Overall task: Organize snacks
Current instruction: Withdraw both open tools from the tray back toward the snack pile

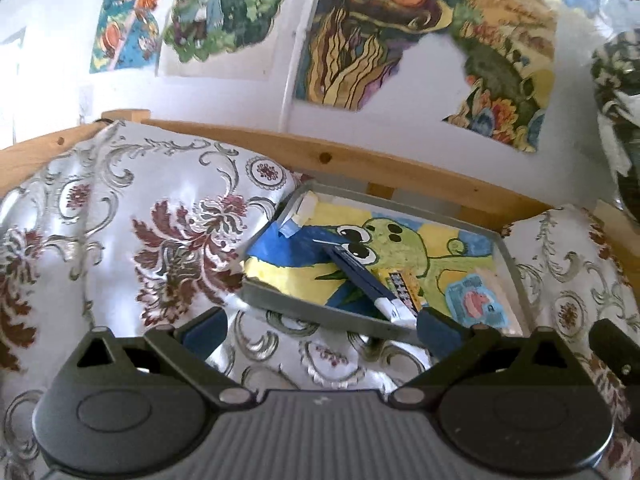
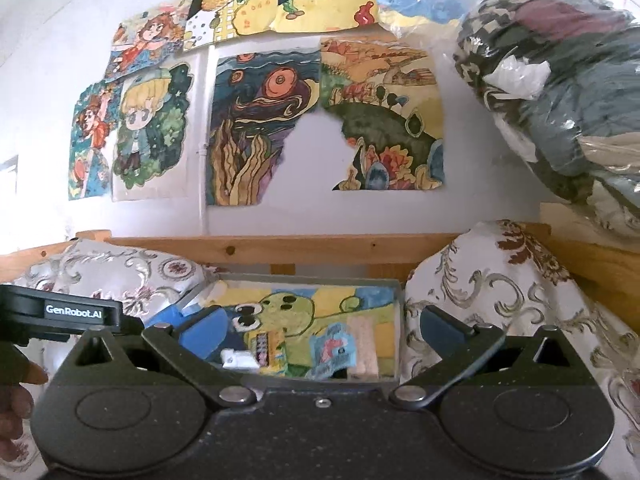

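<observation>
A shallow grey tray (image 1: 316, 312) lined with a green cartoon-creature drawing lies on the patterned cloth. In it rest a long dark blue snack packet with a white end (image 1: 362, 276), a small yellow packet (image 1: 406, 286), a light blue packet with a pink figure (image 1: 478, 302) and a pale wafer bar (image 2: 362, 348). My left gripper (image 1: 322, 330) stands open just before the tray's near rim, holding nothing. In the right wrist view the same tray (image 2: 396, 320) sits between the open fingers of my right gripper (image 2: 322, 334), which is empty too.
Silver-and-maroon floral cloth (image 1: 132, 220) covers the surface on both sides of the tray. A wooden rail (image 1: 360, 164) runs behind it, below a white wall with taped drawings. A plastic-wrapped bundle (image 2: 560, 92) hangs at upper right. The other gripper's body (image 2: 64, 312) and a hand (image 2: 20, 396) show at left.
</observation>
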Motion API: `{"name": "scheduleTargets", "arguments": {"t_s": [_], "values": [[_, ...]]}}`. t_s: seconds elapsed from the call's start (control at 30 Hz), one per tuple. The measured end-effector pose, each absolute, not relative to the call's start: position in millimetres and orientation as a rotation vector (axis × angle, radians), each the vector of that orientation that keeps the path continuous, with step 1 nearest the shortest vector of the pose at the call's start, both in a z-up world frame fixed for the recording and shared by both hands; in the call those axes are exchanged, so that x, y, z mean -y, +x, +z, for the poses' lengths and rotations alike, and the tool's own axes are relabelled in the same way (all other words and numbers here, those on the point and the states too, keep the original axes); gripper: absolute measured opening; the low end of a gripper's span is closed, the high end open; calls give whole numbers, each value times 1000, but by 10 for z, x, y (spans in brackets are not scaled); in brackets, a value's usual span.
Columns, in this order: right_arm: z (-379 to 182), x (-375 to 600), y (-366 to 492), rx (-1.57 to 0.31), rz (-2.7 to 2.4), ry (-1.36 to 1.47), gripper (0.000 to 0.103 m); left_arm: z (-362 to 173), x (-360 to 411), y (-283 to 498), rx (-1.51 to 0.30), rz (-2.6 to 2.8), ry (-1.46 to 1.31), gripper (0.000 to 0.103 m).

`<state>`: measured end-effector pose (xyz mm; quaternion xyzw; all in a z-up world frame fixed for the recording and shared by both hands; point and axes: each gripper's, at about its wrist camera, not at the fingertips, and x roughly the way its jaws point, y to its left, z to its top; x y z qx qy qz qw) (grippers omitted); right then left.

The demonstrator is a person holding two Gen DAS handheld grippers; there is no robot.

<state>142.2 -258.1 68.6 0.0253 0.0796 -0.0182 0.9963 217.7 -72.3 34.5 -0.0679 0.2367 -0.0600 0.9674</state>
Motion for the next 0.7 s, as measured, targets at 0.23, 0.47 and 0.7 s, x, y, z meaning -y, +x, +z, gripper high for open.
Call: {"name": "scheduleTargets", "arguments": {"t_s": [0.23, 0.47, 0.7], "values": [[673, 2435, 1099, -186, -30, 51, 102, 318, 608, 1655, -393, -130, -110, 103], [671, 2258, 703, -198, -23, 51, 102, 271, 430, 1281, -357, -125, -111, 103], [620, 2134, 424, -247, -47, 68, 102, 120, 229, 966, -366, -127, -103, 103]]}}
